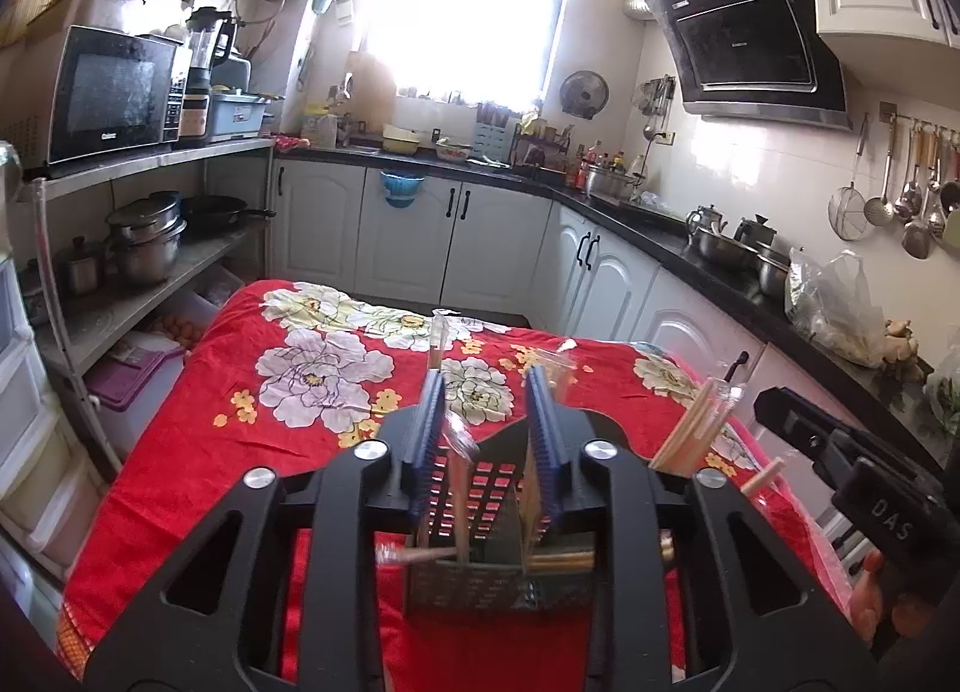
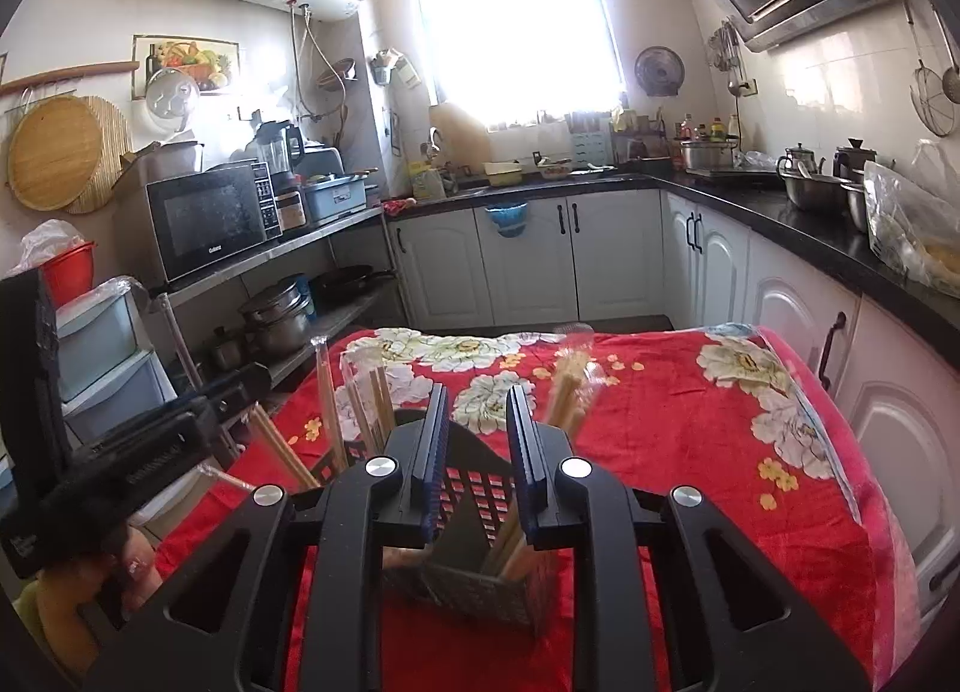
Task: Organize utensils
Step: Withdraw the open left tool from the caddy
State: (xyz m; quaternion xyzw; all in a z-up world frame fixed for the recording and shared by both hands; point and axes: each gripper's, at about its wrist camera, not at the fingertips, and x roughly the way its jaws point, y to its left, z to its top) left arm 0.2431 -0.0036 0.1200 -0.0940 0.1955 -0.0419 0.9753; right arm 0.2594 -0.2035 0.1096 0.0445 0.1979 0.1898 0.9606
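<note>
**Red cloth, dark holder, both grippers parted above it**

Red floral fabric is covering the table (image 1: 240, 440), which is filling the lower half of both views and lying between the white kitchen cabinets (image 1: 414, 236) at 12 o'clock and the steel shelf (image 2: 312, 248) carrying the microwave (image 2: 207, 221).

On the cloth, a dark perforated utensil holder (image 1: 480, 518) is standing upright at 6 o'clock in the left wrist view, directly beneath the left gripper (image 1: 485, 422). In the right wrist view the same holder (image 2: 474, 512) is sitting at 6 o'clock under the right gripper (image 2: 477, 440).

The left gripper's blue-padded fingers are standing moderately apart, with a gap between them; a clear-wrapped chopstick (image 1: 437, 356) is rising just beside the left pad, and whether the pad is touching it cannot be told. The right gripper's fingers are likewise parted by a narrow gap and closing on nothing visible.

Bundles of wrapped wooden chopsticks (image 2: 360, 410) are leaning out of the holder toward 10 o'clock in the right view, and another bundle (image 2: 570, 386) is tilting toward 1 o'clock.
</note>
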